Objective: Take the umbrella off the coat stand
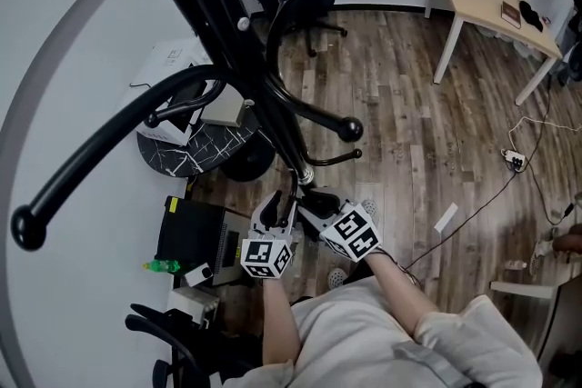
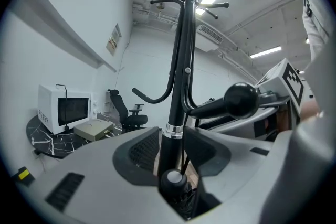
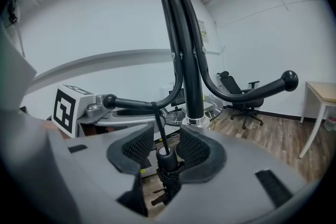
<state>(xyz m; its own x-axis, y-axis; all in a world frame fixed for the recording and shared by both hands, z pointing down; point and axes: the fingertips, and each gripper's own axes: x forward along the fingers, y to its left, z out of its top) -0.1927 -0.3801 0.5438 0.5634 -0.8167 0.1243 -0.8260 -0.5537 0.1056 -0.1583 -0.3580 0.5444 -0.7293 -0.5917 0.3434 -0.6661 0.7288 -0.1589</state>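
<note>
Closing on the handle comes first; lifting follows. The folded black compact umbrella [image 3: 169,181] hangs by its thin black wrist strap [image 3: 157,123] from a low curved black hook [image 3: 134,104] of the black metal coat stand [image 1: 259,77], on the near side of the stand's pole [image 2: 178,60].

My right gripper [image 3: 167,134] has its jaws spread. The umbrella's round handle cap [image 3: 166,153] sits between the ribbed pads [image 3: 139,147], with a gap showing on the left side, so nothing is pinched yet. My left gripper [image 2: 173,135] is likewise spread, approaching from the opposite side, with the same cap low in its throat and the pole just beyond.

Recommended procedure, as I judge it:
1. I grip the handle just under the cap, not the strap.
2. I keep the pole outside the left jaws before closing them.
3. I raise the umbrella until the strap goes slack.
4. I slide the loop along the hook and over its ball end [image 3: 108,101].

The ball is thicker than the arm, so the loop may snag there. A hard pull risks tipping the stand.
</note>
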